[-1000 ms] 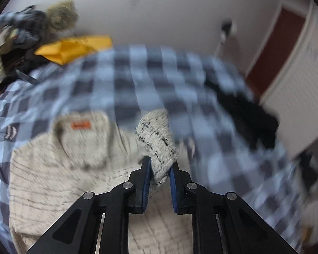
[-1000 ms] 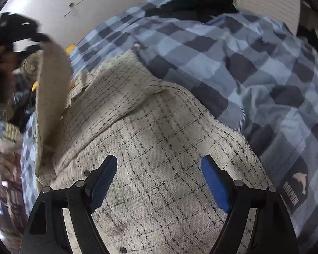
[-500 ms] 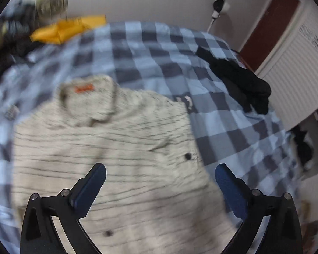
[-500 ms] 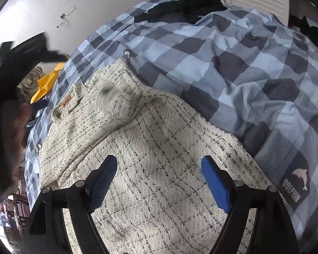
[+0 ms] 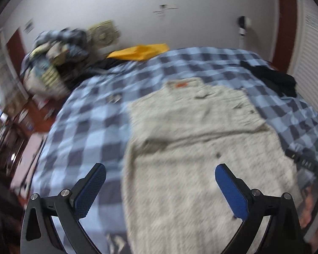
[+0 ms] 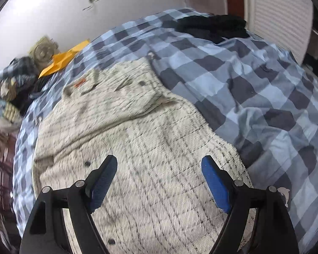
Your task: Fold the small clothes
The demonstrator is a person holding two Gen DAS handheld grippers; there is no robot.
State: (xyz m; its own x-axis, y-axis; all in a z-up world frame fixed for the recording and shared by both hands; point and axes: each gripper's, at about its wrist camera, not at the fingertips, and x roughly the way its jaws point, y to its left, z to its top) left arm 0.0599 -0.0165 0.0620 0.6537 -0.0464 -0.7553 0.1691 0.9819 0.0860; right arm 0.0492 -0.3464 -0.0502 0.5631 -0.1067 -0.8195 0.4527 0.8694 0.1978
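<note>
A cream checked shirt with an orange neck label lies flat on the blue checked bed cover, its sleeve folded across the chest. It also shows in the right wrist view, collar at the far end. My left gripper is open and empty, held above the shirt's left edge. My right gripper is open and empty above the shirt's lower part.
A black garment lies at the bed's far right, also in the right wrist view. A yellow cloth and a pile of clothes sit at the far left. A louvred door stands right.
My left gripper let go of the shirt sleeve, opened wide and drew back to the left. The sleeve now lies across the shirt. The right gripper stayed open over the hem.
</note>
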